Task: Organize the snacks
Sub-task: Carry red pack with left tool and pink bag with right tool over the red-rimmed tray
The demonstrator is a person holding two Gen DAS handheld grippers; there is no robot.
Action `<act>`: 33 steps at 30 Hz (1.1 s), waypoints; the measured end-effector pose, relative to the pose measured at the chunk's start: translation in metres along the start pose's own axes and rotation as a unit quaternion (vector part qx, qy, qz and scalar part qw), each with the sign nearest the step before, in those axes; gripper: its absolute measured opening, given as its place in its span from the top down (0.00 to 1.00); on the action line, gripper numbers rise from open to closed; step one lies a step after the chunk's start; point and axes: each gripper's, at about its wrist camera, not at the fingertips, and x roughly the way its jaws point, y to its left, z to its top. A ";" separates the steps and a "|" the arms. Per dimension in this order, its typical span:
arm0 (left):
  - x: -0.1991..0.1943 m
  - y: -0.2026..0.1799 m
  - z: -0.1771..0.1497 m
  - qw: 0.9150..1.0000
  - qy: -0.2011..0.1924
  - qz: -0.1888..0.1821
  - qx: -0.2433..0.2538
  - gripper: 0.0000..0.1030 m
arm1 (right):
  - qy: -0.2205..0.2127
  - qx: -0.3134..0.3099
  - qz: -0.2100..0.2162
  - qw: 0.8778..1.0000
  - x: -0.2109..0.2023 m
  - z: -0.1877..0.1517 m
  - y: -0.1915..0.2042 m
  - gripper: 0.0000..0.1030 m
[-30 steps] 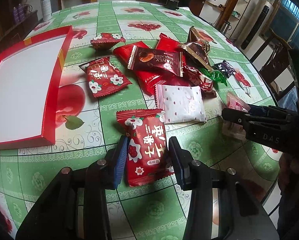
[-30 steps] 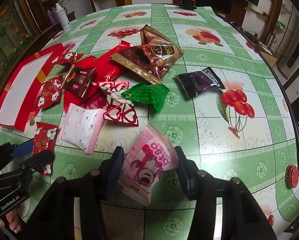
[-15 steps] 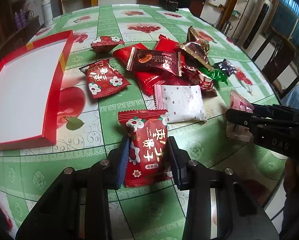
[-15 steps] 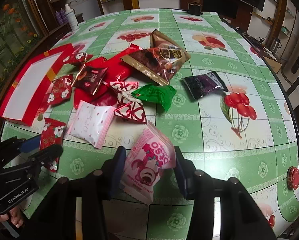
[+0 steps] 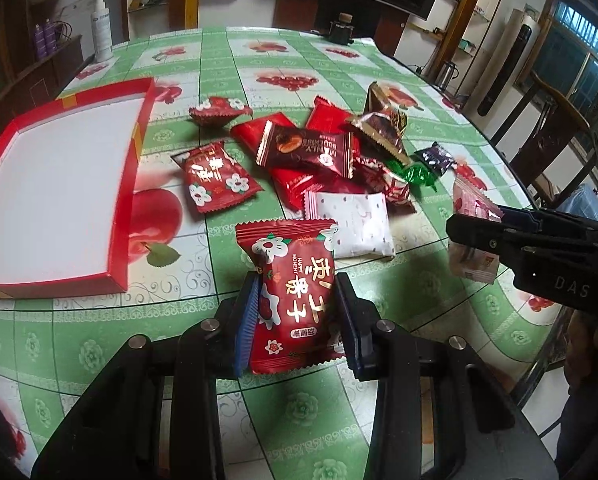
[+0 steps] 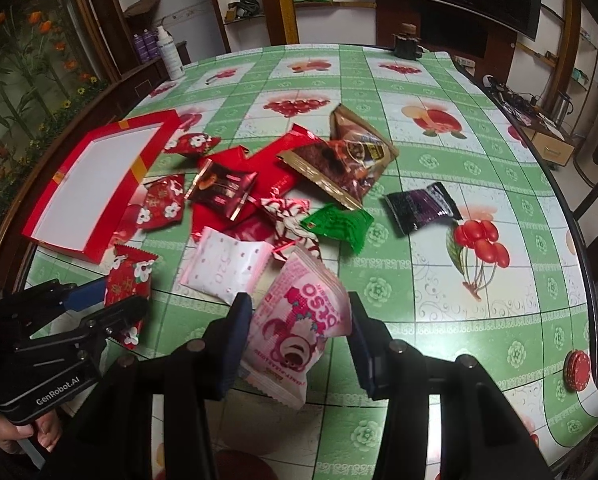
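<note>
Now, with the left gripper (image 5: pixel 295 316) clamping the red packet (image 5: pixel 295 300) and the right gripper (image 6: pixel 297 336) clamping the pink packet (image 6: pixel 299 328), carry both level to the red box (image 5: pixel 131 184) before releasing.

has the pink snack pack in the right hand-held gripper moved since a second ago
Yes. The pink snack pack, gripped in the right hand-held gripper, has lifted off the table and now overlaps the white pack.

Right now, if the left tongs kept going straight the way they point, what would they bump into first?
Probably the white packet with pink dots, lying just beyond the red flower-print packet that the left tongs grip. Depth is hard to judge; they might reach the green tablecloth first.
</note>
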 end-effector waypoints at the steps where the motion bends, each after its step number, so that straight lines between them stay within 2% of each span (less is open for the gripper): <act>1: -0.002 0.001 0.001 1.000 -0.002 -0.001 -0.001 0.65 | -0.002 -0.002 0.003 1.000 -0.002 0.001 0.002 0.52; 12: -0.024 0.014 0.008 1.000 -0.026 0.002 -0.014 0.65 | -0.011 -0.021 0.032 0.999 -0.010 0.008 0.024 0.52; 33: -0.044 0.047 0.014 0.998 -0.047 0.016 -0.042 0.65 | -0.009 -0.060 0.082 0.995 -0.012 0.024 0.066 0.52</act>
